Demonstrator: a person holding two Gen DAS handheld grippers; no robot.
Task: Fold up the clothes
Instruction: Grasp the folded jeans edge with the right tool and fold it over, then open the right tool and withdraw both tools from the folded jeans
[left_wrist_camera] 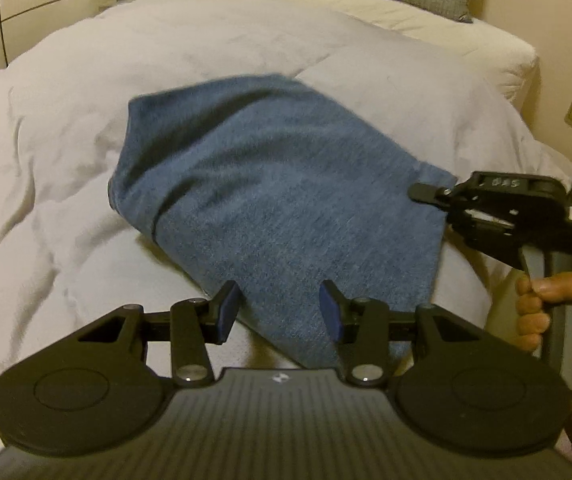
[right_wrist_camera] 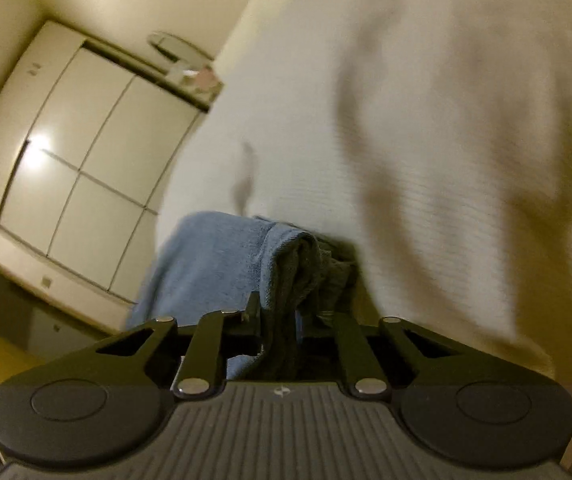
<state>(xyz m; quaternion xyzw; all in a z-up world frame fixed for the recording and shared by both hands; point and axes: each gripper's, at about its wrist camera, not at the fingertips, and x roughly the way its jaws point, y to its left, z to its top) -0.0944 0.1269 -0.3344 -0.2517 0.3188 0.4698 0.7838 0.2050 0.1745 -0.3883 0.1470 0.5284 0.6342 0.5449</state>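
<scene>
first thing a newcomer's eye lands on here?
The blue cloth spread mid-bed on the white duvet. Next, the right gripper shut on its right corner, folds bunched between its fingers in the right wrist view. The left gripper is open at the near edge.

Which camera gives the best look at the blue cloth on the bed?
The left wrist view: the blue cloth lies spread across the white duvet, nearly all visible. The right wrist view shows only a bunched, blurred edge of it, pinched in the right gripper.
</scene>
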